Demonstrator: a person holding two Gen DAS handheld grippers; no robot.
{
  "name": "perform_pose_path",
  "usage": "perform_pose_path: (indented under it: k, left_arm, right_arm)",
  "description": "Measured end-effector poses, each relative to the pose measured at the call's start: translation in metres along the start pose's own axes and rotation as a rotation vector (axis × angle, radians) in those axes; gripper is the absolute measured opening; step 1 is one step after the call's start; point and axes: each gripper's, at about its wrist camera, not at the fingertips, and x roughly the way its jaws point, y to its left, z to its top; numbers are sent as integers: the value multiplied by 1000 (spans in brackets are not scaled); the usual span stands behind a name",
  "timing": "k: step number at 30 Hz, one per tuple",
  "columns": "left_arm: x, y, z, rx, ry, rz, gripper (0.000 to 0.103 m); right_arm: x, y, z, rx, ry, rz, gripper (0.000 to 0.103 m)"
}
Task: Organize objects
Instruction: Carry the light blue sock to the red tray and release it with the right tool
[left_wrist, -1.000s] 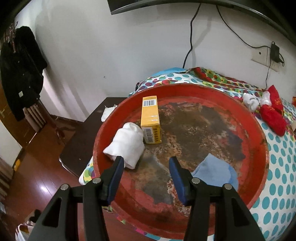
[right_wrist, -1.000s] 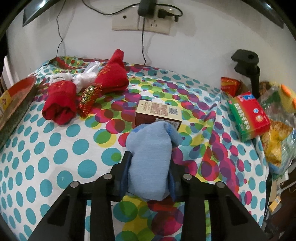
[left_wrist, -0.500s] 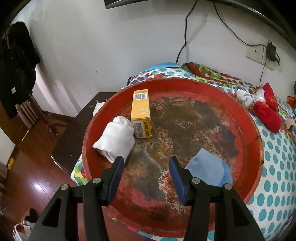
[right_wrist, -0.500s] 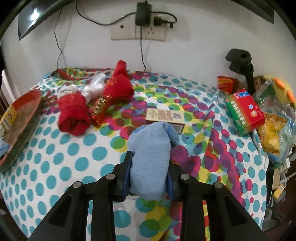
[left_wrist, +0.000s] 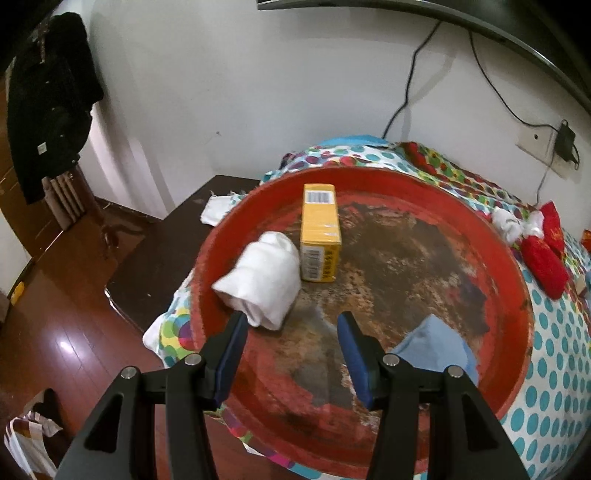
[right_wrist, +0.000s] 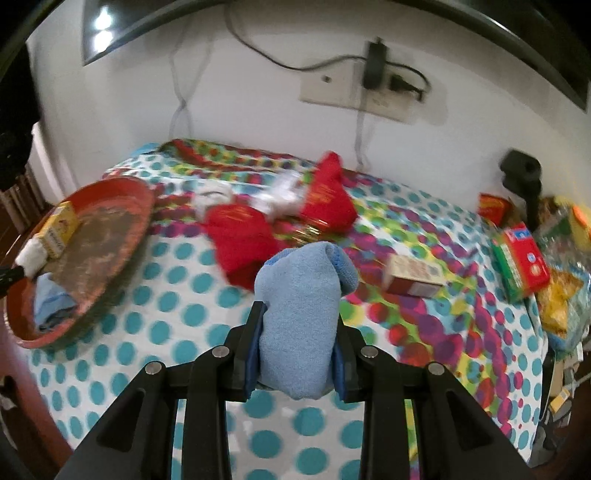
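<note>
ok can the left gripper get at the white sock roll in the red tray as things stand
Probably yes. The left gripper stands open and empty over the red tray, and the white sock roll lies just beyond its left finger with nothing on top; only the yellow box sits close beside it.

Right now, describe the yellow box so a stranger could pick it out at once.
Find the round red tray at the edge of the dotted bedspread. Inside it, toward the far rim, the yellow box lies lengthwise, a white sock roll against its side. It is the tray's only rigid thing, barcodes on top and end.
</note>
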Motion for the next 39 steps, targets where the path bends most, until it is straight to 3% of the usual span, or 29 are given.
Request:
perform_pose_path:
  k: [10, 16, 22, 24, 39]
  left_arm:
    - [1, 25, 2, -104, 0, 26, 52]
    - [1, 25, 1, -109, 4, 29, 52]
    - [2, 27, 1, -113, 11, 30, 52]
    - [2, 29, 2, -123, 9, 27, 52]
    - [10, 31, 1, -131, 35, 19, 52]
  right_arm:
    - [-11, 99, 24, -121, 0, 99, 29]
    - [-28, 169, 21, -199, 1, 163, 29]
    - [-16, 195, 30, -260, 16, 199, 30]
    - [-33, 217, 15, -282, 19, 195, 30]
    - [7, 225, 31, -223, 80, 189, 32]
